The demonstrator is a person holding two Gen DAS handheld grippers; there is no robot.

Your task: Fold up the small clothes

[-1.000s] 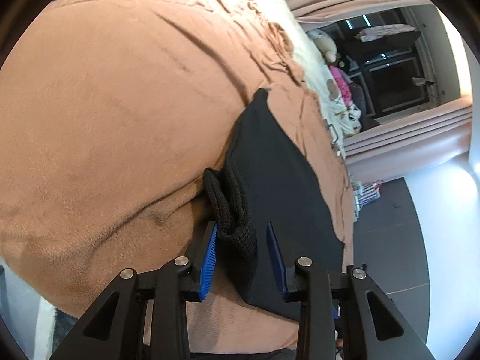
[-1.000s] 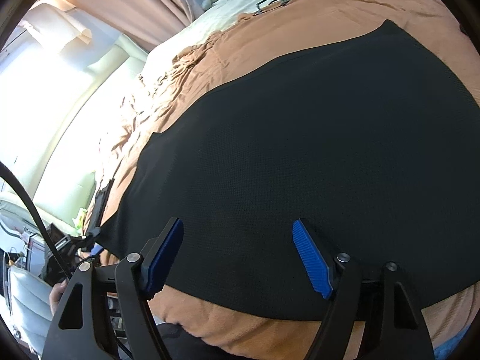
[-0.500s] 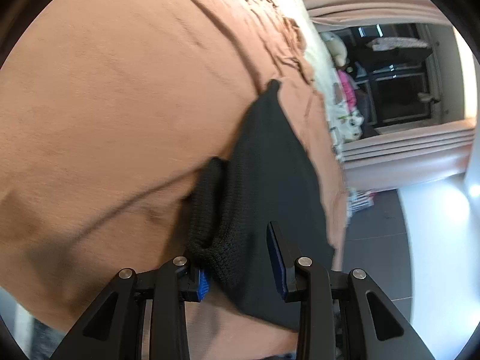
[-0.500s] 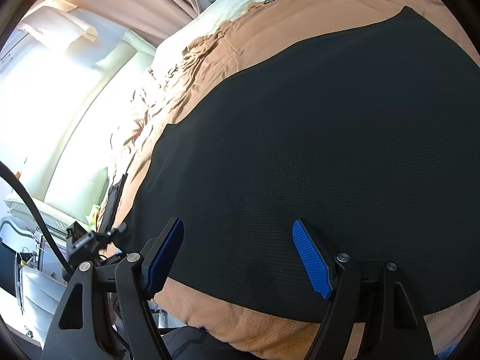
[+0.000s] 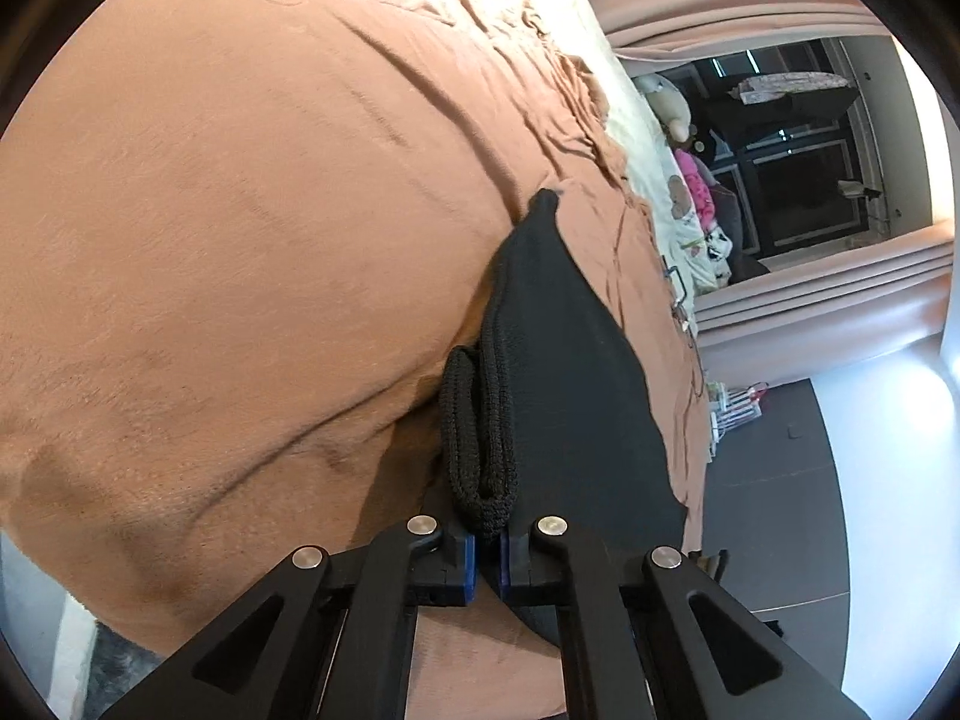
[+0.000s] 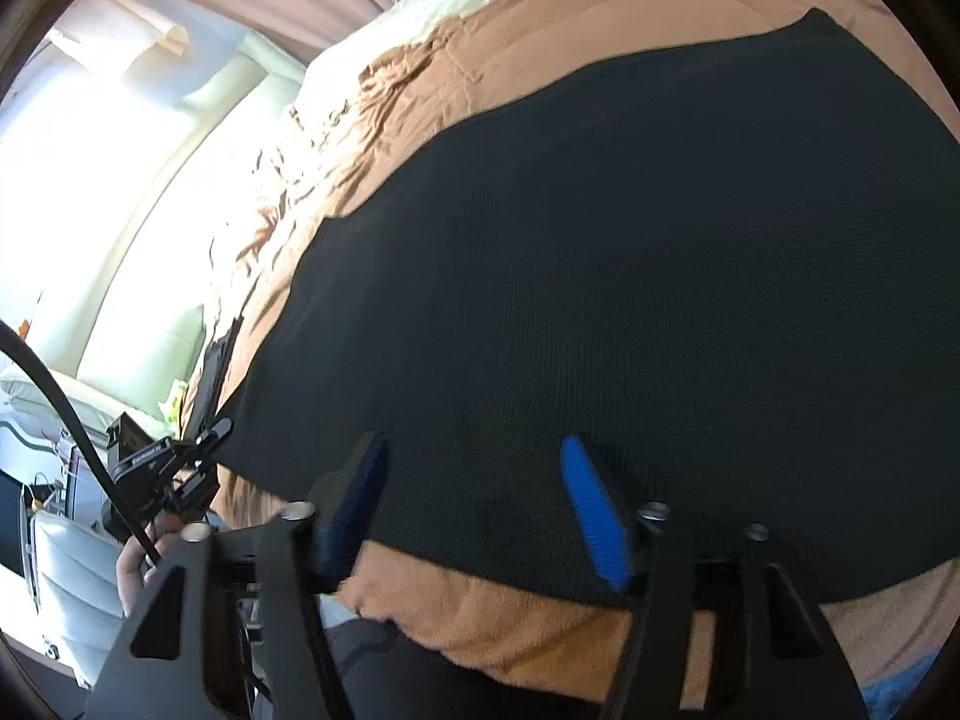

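Left tongs [image 5: 487,546] on black garment [image 5: 576,396]

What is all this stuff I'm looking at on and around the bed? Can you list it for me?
Black garment: one, black knit, spread flat on the blanket, ribbed hem bunched at one corner.
Blanket: one, tan-brown, covering the bed.
Sheet: one, cream with printed figures, beyond the blanket.
Curtains: pinkish, by the dark window.
Soft toy: one, pale, far end of the bed.
Person's hand: one, holding the left tool.
Left tongs: black with blue pads, shut on the garment's ribbed hem.
Right tongs: black with blue pads, closing over the garment's near edge.
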